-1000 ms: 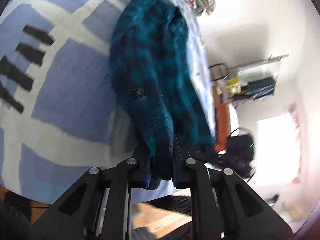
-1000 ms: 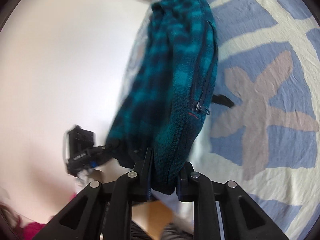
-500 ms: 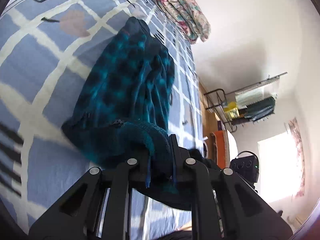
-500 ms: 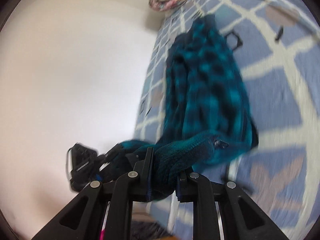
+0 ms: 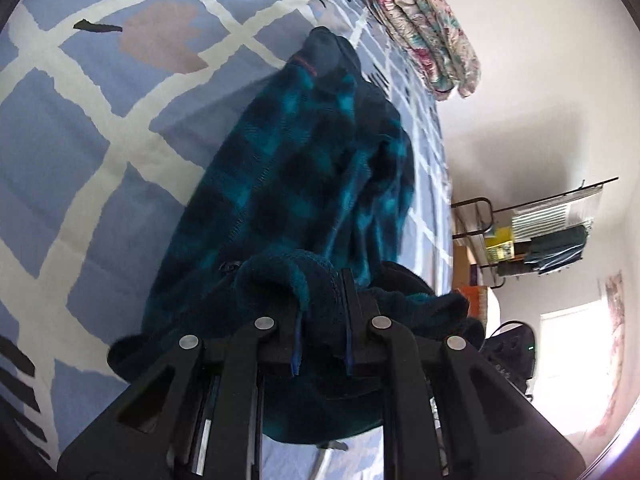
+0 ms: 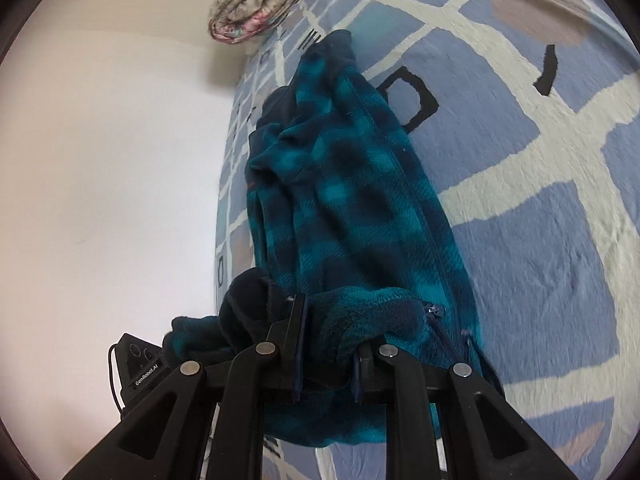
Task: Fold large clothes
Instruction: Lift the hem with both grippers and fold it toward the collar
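- Teal-and-navy plaid fleece jacket (image 5: 304, 184) stretched lengthwise across the bed (image 5: 80, 128), far end with dark collar lying flat on the blue bedspread with cream grid lines.
- Near hem lifted off the bedspread and curled back over the rest of the garment, bunched thick at both claws.
- Left claw (image 5: 322, 322) pinching a fold of the near hem, black fingers (image 5: 352, 304) narrowly set with fleece packed between them and spilling over both sides.
- Right claw (image 6: 326, 344) likewise clamped on the same hem, fleece wadded between its fingers (image 6: 296, 320); zipper pull (image 6: 434, 312) just beside the right finger.
- Zipper line running up the jacket's length in the right wrist view.
- Folded floral quilt (image 5: 424, 40) at the bed's far end, well apart from the jacket's collar.
- White wall along one side of the bed; metal rack (image 5: 536, 224) with stacked items beyond the other side, near a bright window (image 5: 568, 344).
- Small black device (image 6: 138, 364) with cable near the bed's edge, below the left side of the hem.
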`<state>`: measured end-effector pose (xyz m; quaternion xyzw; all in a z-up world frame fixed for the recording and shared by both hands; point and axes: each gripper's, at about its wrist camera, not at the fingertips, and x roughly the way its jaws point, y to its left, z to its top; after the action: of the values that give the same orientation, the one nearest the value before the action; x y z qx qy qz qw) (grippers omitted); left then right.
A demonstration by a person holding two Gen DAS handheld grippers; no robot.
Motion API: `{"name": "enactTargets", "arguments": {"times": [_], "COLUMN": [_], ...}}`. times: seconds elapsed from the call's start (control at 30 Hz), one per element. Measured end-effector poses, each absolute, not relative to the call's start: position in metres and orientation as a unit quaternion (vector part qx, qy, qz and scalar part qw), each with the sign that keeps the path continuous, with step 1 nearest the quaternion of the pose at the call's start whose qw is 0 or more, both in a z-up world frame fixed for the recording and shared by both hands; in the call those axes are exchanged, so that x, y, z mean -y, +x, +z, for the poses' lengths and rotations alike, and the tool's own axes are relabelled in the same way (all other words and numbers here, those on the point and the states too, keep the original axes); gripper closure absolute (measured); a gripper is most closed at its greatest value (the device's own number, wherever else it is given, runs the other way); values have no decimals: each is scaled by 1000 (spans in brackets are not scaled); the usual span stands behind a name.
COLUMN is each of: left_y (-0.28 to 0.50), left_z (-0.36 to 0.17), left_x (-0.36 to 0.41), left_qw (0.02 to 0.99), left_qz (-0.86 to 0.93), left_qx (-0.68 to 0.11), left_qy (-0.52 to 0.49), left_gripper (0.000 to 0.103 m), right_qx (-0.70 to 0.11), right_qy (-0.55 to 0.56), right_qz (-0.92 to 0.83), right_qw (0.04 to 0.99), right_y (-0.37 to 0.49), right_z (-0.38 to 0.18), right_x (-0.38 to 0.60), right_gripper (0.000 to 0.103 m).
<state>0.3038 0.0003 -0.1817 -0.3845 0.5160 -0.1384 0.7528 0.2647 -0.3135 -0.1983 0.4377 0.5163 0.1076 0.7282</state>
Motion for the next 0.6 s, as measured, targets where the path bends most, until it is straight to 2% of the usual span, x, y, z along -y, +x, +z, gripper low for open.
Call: {"name": "enactTargets", "arguments": {"times": [0.23, 0.4, 0.5, 0.53, 0.6], "left_y": [313, 321, 321, 322, 321], "left_z": [-191, -185, -183, -182, -176], "left_x": [-5, -5, -10, -12, -18], "left_qw": [741, 739, 729, 727, 734], "left_qz": [-140, -147, -148, -149, -146], "left_qx": [-529, -533, -531, -528, -514], "left_qy": [-389, -385, -405, -412, -419], "left_gripper": [88, 80, 68, 58, 52], "right_qx": [-530, -533, -533, -532, -526], "right_qy": [411, 385, 382, 385, 401], "right_qz": [108, 116, 123, 129, 143], "right_qw": [734, 744, 745, 743, 736], "right_y": [278, 281, 281, 281, 281], "right_z": [-206, -195, -188, -186, -186], "right_x": [308, 306, 307, 308, 310], "right_gripper": [83, 80, 79, 76, 66]}}
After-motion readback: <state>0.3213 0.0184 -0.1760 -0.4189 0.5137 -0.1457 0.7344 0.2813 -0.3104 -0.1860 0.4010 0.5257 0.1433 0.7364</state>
